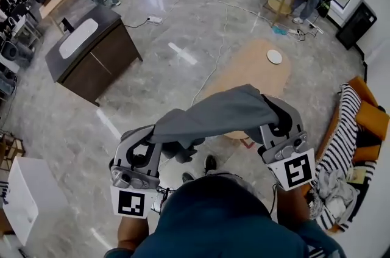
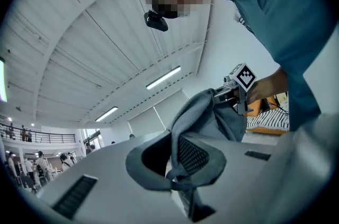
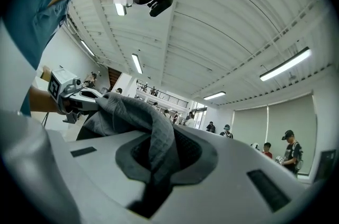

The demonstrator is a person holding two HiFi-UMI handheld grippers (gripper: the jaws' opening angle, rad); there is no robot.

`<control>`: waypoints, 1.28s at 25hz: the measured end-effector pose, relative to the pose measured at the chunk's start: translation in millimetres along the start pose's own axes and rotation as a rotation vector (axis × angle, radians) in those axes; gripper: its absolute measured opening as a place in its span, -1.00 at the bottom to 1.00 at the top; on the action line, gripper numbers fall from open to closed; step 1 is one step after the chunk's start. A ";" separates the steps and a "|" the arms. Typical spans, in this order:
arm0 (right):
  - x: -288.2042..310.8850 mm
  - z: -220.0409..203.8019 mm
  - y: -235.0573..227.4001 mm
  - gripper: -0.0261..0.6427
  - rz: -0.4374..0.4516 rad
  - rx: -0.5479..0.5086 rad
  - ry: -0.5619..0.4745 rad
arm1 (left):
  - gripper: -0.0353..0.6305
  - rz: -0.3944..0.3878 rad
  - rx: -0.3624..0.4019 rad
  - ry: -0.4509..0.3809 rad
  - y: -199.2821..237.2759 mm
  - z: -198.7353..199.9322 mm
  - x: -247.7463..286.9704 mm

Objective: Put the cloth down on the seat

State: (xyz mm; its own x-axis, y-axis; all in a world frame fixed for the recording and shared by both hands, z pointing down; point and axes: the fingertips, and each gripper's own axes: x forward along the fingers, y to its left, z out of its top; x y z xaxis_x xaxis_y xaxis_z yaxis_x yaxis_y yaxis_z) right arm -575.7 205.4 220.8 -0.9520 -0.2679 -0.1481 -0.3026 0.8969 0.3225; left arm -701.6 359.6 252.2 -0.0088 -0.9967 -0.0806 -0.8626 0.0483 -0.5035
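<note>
Head view, soft grey fabric cloth (image 1: 225,110) slung between left gripper (image 1: 152,141) and right gripper (image 1: 275,122), fingers narrow, each pinching one end.

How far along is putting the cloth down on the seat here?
Done: the grey cloth is lifted, one end clamped in the left tongs, the other in the right tongs. In hand: it hangs between them over the floor. Left: bringing it to the orange seat and laying it down.

Grey cloth (image 1: 220,113) gripped between left tool (image 1: 155,138), right tool (image 1: 272,109).
</note>
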 end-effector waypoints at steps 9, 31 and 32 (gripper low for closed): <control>-39.5 4.6 9.4 -0.80 -0.073 -0.013 0.046 | -0.82 -0.075 -0.041 -0.034 -23.8 4.0 -9.4; -152.1 -20.8 -83.9 -0.80 0.041 0.033 -0.027 | -0.82 0.031 -0.011 0.046 -156.5 67.0 37.8; -155.7 -20.2 -87.1 -0.80 0.039 0.039 -0.033 | -0.82 0.031 -0.016 0.051 -161.6 69.0 38.7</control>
State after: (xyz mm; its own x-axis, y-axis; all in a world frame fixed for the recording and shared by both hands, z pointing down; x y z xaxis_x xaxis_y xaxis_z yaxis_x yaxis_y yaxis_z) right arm -402.1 161.9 234.7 -0.9607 -0.2215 -0.1674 -0.2630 0.9195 0.2922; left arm -527.7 317.7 271.1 -0.0614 -0.9968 -0.0520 -0.8693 0.0790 -0.4879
